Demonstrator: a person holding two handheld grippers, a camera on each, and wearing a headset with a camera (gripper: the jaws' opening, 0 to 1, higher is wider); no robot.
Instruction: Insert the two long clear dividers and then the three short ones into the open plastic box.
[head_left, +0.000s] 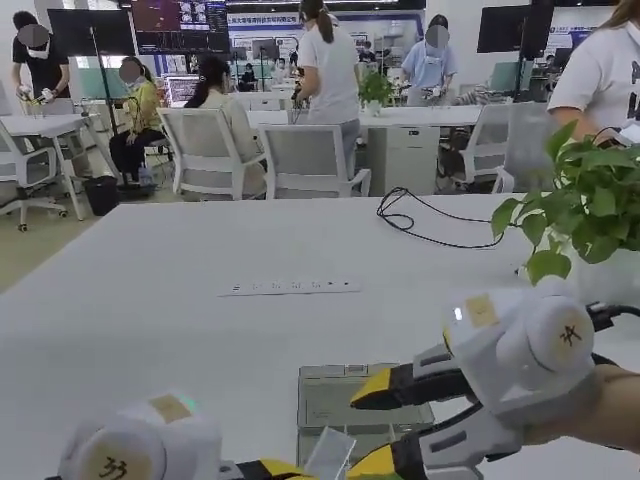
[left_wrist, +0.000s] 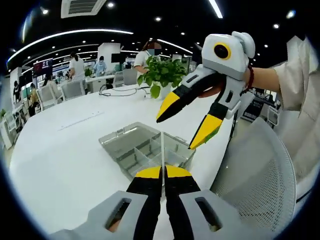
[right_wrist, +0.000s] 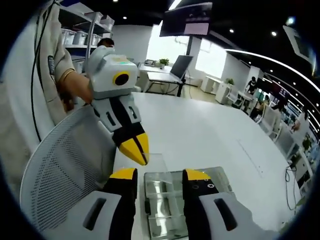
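Left gripper (left_wrist: 162, 169) pinching apparent divider (head_left: 330, 453), right gripper (left_wrist: 176, 132) agape above box (left_wrist: 120, 144)

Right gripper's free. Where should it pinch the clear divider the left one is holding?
Likely its free end, since the left gripper is shut on the near end. The clear divider is a thin sheet, so bring the open right gripper in from its own side and close across the two flat faces, not the edges.

The left gripper (head_left: 272, 468) and right gripper (head_left: 362, 430) share rounded white housings, black jaws tipped yellow, and tan square stickers. The left's round end cap reads "33". A thin red wristband (left_wrist: 250, 77) meets a pale beige sleeve (left_wrist: 295, 85).
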